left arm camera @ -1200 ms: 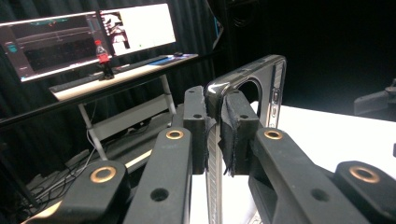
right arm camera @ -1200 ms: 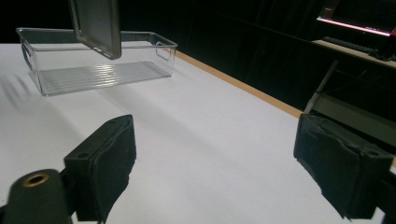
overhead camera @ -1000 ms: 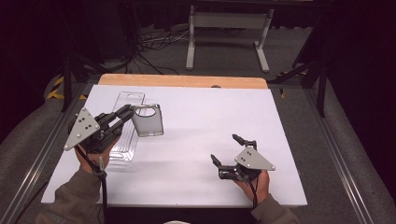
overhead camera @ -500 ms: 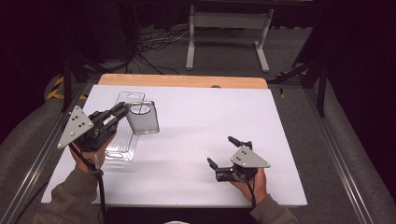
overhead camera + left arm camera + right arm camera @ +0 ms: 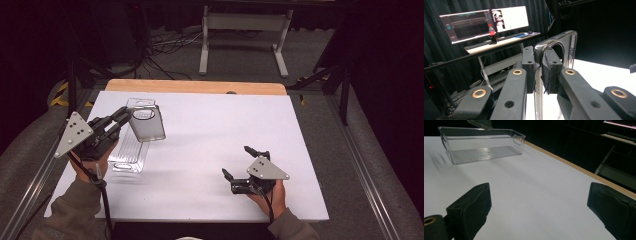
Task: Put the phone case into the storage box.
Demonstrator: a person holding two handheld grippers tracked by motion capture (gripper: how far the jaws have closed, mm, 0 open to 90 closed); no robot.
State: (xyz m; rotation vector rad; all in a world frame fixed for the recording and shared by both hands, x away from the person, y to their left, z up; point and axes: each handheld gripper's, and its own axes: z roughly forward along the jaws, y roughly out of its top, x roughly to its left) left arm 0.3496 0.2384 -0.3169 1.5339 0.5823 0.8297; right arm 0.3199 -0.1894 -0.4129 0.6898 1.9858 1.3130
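Left gripper (image 5: pixel 121 119) clenched on rim of clear phone case (image 5: pixel 145 125), pads (image 5: pixel 550 68) pinching thin edge for firm hold; case lifted, tilted over clear plastic bin (image 5: pixel 127 159), likely bound for it. White table (image 5: pixel 210 135) bare at middle. Right gripper (image 5: pixel 239 161) spread wide, idle, resting low near front edge.

No readable text, label, brand or number anywhere. Monitors (image 5: pixel 484 22) in left gripper view show graphs and windows, lettering too small and blurred to read. Clear case (image 5: pixel 564 47) clamped in left gripper (image 5: pixel 539 67) bears no legible marking. Clear bin (image 5: pixel 481 143) and white table (image 5: pixel 210 145) unmarked.
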